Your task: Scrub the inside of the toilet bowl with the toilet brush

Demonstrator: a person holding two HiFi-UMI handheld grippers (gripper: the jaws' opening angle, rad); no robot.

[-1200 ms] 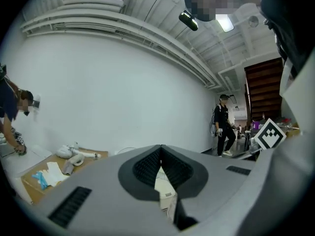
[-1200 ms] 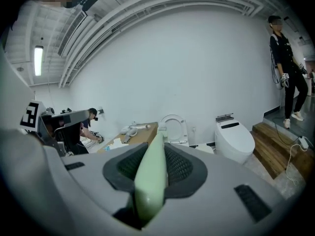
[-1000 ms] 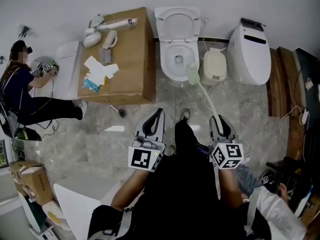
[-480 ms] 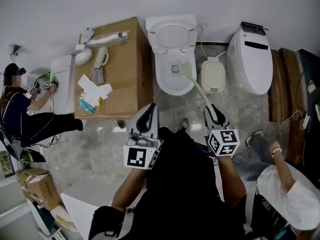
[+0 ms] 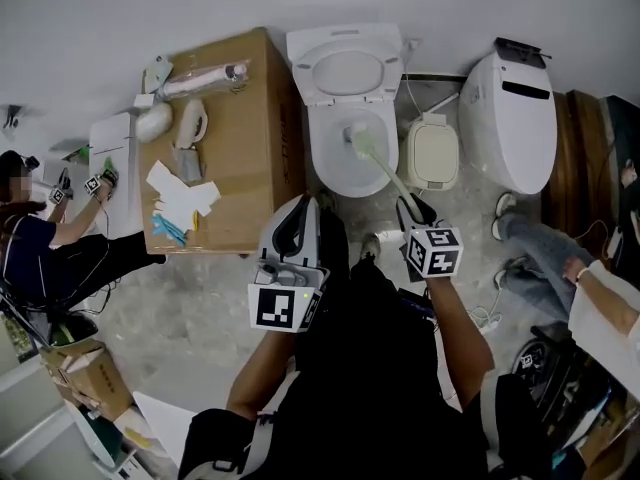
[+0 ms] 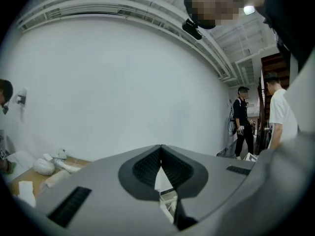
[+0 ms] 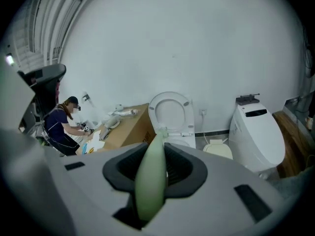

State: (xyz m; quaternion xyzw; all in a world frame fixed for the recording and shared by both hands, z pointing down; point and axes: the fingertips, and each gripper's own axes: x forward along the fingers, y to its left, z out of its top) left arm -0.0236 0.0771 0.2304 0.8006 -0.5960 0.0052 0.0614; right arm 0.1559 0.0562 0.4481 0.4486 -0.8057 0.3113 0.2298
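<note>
The right gripper [image 5: 411,211] is pinching the pale green handle of the brush [image 5: 381,172], with its jaws pressing on the handle from both sides. The brush is slanting up and left from the gripper, and its head is sitting inside the bowl of the toilet [image 5: 318,168], near the middle. Whether the bristles are touching porcelain is hard to tell. The seat is standing raised. The left gripper [image 5: 303,211] is hovering near the toilet's front, jaws pressed together at the tips and holding nothing. A box [image 5: 245,108] is standing just left of the toilet.
</note>
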